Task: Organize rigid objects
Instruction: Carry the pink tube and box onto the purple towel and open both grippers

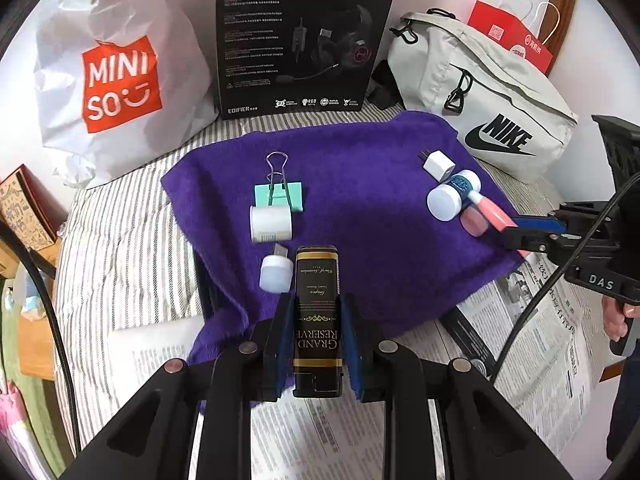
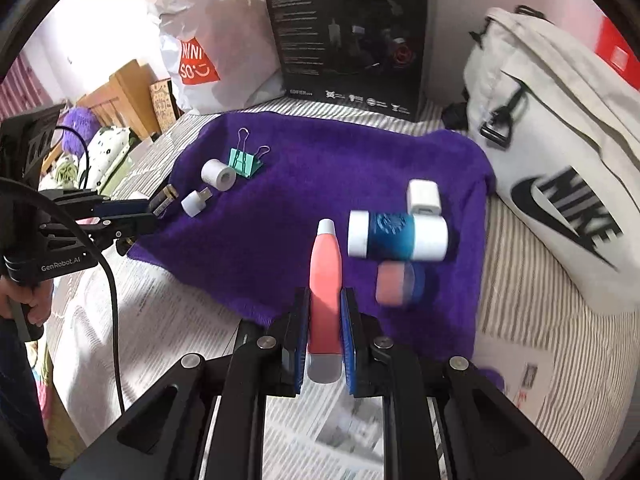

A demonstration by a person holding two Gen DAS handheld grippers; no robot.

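My left gripper [image 1: 317,308] is shut on a black and gold "Grand Reserve" box [image 1: 317,280] at the near edge of the purple towel [image 1: 360,200]. Just ahead lie a small white USB plug [image 1: 275,271], a white tape roll [image 1: 271,224] and a teal binder clip [image 1: 279,194]. My right gripper [image 2: 325,304] is shut on a pink tube with a white cap [image 2: 325,280], over the towel's right side [image 2: 300,200]. Beside it lie a blue and white cylinder [image 2: 396,236], a white charger [image 2: 424,196] and a pink and blue block [image 2: 402,282].
A Miniso bag [image 1: 112,84], a black Edifier headset box [image 1: 300,36] and a grey Nike bag [image 1: 488,92] stand behind the towel. A red paper bag [image 1: 512,36] is at the back right. Newspaper [image 1: 540,320] lies on the striped sheet in front.
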